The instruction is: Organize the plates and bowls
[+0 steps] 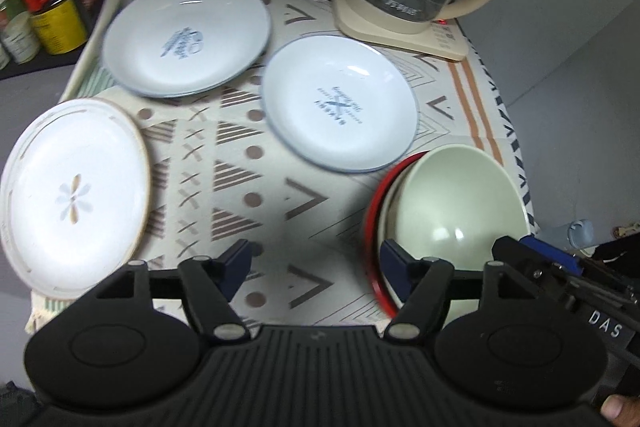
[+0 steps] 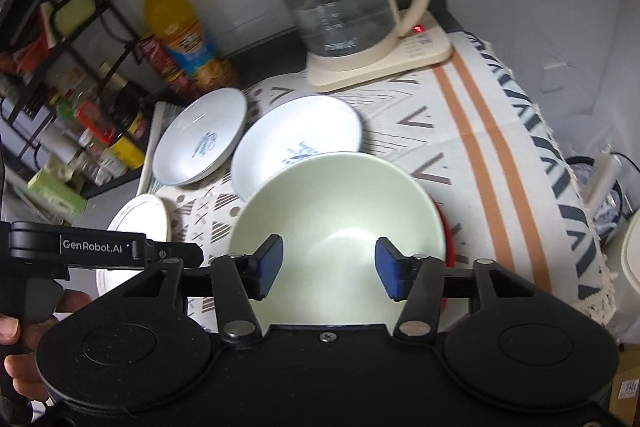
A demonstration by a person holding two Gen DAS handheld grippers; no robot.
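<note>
Right wrist view: right gripper (image 2: 328, 265) is hovering part-open and empty over the green bowl (image 2: 340, 211).
Nested bowls are sitting at five o'clock on the cloth (image 1: 240, 163); three plates are lying apart, so stack them next, gripping rims squarely. Left gripper (image 1: 316, 269), pointing steeply down, is also gaping empty.

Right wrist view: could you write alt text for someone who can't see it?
An open gripper hovers over a pale green bowl nested in a red one on a patterned cloth. Behind are three white plates and a glass kettle.
</note>
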